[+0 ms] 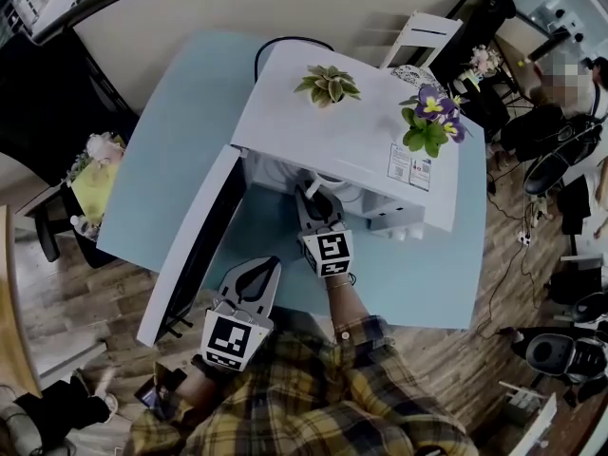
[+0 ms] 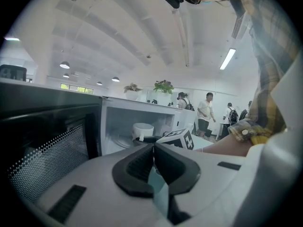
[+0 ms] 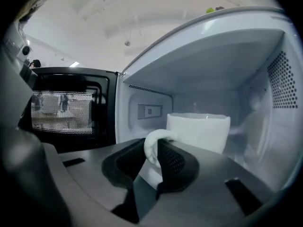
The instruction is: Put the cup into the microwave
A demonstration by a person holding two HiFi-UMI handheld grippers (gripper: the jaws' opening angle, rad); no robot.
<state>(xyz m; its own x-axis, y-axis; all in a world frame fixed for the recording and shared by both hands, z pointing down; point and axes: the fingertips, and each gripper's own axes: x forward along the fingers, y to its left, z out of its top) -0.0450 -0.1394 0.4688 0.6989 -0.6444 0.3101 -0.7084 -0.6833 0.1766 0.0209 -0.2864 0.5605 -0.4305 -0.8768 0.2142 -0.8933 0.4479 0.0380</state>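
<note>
The white microwave (image 1: pixel 342 126) stands on a light blue table (image 1: pixel 171 141) with its door (image 1: pixel 195 245) swung open to the left. In the right gripper view, a white cup (image 3: pixel 201 131) is inside the cavity, and my right gripper (image 3: pixel 151 150) is shut on its handle (image 3: pixel 150 145). The head view shows that gripper (image 1: pixel 313 198) reaching into the opening, with the cup hidden under the microwave's top. My left gripper (image 1: pixel 256 272) hangs back at the table's front edge beside the door, shut (image 2: pixel 153 148) with nothing in it. From there the cup (image 2: pixel 142 130) shows inside the cavity.
Two potted plants (image 1: pixel 328 84) (image 1: pixel 432 117) stand on top of the microwave. The open door's mesh window (image 3: pixel 61 110) lies left of the cavity. A white chair (image 1: pixel 423 36) stands behind the table. People stand in the background (image 2: pixel 206 112).
</note>
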